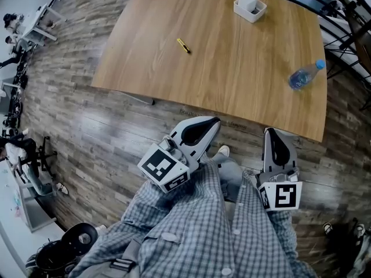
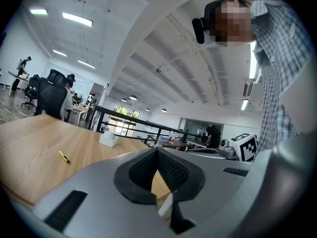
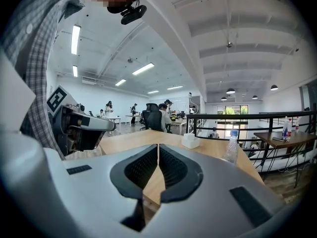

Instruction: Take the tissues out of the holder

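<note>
Standing at the near edge of a wooden table, a person in a checked shirt holds the left tool and the right tool close to the body. Both tools are clenched on nothing and well short of the work. The white tissue holder sits near the table's far edge, well apart from both tools, and its tissues are too small to make out from here. A small yellow pen lies at mid-table, and a water bottle stands near the right edge. The task looks not yet begun. To do it well, both tools likely need to cross the table with jaws parted before they arrive. One could then steady the holder's wall while the other pinches the tissues from above and lifts straight up, so the light holder neither tips nor slides.
</note>
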Available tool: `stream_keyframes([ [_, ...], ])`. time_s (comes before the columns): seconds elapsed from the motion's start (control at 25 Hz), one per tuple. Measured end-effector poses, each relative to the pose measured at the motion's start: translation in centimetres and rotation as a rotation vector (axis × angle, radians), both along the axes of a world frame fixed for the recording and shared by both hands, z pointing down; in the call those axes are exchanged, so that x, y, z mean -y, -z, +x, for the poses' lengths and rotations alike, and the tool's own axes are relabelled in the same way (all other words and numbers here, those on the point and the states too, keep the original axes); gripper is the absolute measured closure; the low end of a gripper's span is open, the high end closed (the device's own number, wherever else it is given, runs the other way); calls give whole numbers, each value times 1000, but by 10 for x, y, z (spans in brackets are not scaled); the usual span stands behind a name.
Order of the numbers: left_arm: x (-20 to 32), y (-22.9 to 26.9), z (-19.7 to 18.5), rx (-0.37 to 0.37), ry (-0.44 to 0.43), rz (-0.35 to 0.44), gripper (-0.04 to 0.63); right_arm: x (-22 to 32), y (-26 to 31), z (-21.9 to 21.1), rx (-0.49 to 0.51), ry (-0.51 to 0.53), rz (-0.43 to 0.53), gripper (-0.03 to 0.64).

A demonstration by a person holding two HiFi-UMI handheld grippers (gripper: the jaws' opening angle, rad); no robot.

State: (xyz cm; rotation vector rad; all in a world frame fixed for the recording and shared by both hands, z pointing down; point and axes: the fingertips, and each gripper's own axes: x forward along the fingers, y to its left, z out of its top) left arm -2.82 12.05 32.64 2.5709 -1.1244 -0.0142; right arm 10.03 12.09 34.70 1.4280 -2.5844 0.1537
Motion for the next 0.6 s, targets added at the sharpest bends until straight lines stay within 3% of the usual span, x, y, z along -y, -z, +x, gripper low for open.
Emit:
stream_keyframes([
  [0.6,29,0,1,35,35,-4,588,21,-15,21,-10,2,-34,597],
])
